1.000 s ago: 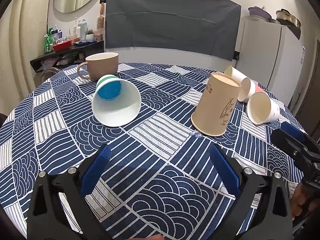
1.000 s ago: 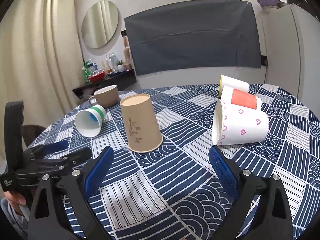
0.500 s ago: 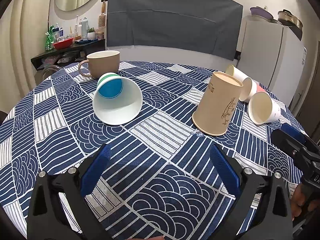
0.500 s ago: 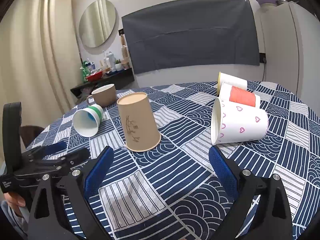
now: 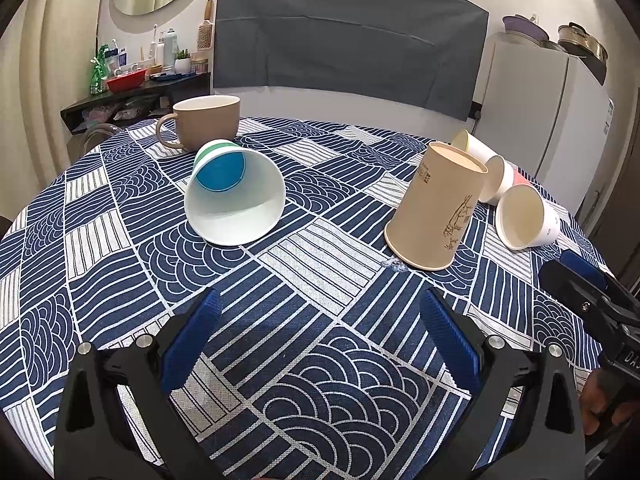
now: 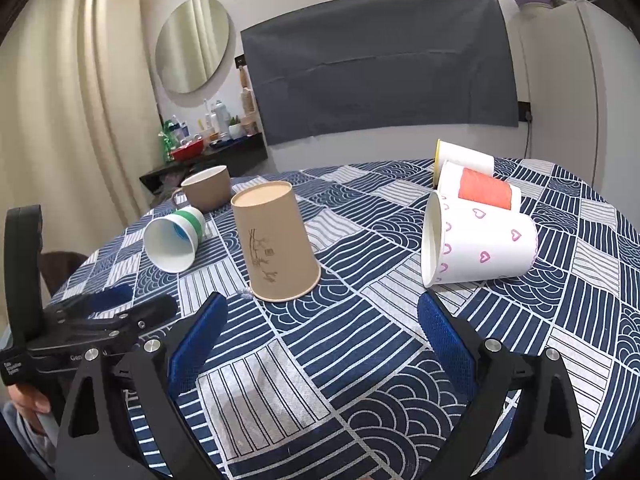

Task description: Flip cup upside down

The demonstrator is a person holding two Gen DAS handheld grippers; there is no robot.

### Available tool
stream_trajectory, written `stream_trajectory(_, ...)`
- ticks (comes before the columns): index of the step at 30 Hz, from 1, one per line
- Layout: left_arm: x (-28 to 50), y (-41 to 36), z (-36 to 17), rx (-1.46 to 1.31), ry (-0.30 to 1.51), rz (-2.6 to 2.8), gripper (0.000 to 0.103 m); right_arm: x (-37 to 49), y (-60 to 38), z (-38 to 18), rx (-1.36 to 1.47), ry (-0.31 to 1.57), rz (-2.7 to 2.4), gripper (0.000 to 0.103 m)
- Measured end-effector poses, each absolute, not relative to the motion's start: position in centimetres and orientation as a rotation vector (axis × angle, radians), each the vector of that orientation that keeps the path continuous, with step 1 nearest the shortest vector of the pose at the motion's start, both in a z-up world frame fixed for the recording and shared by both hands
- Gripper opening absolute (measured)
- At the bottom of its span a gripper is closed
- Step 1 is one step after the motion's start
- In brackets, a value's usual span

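Patterned tablecloth (image 5: 320, 360): brown paper cup (image 5: 436, 208) stands inverted at centre; my left gripper (image 5: 320, 320) and right gripper (image 6: 320, 320) hover near, jaws wide, empty.

Even light (fisheye-bent edges), seemingly sharp

Home: fridge (image 5: 532, 108); mirror (image 6: 192, 44); toiletries shelf (image 5: 136, 88)

My left tongs (image 5: 320, 320) are wide open over bare tablecloth (image 5: 280, 280), nothing between them. Ahead on the left a white cup (image 5: 236, 208) lies on its side, and on the right the brown cup (image 5: 436, 216) stands upside down. The gap between those two is wide.
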State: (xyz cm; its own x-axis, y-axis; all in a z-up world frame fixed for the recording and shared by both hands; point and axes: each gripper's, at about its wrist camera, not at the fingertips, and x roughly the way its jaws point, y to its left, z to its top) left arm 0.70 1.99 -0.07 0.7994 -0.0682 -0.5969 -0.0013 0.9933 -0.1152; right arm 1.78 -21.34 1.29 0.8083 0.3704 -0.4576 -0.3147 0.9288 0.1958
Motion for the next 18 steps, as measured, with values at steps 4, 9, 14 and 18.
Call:
stream_trajectory(4, 0.64, 2.01, -0.08, -0.115, 0.642, -0.035, 0.097, 1.76, -21.33, 1.27, 0.114, 0.511, 0.367, 0.092)
stream_trajectory(9, 0.6, 2.06, -0.05, -0.122, 0.643, -0.038, 0.097, 1.73, -21.35, 1.26, 0.114, 0.513, 0.369, 0.092)
stream_trajectory(14, 0.61, 2.05, -0.04, -0.117, 0.643, -0.035, 0.097, 1.73, -21.31, 1.24, 0.114, 0.514, 0.369, 0.092)
stream_trajectory(18, 0.57, 1.94, -0.04, -0.11, 0.642, -0.037, 0.097, 1.74, -21.32, 1.25, 0.114, 0.514, 0.369, 0.092)
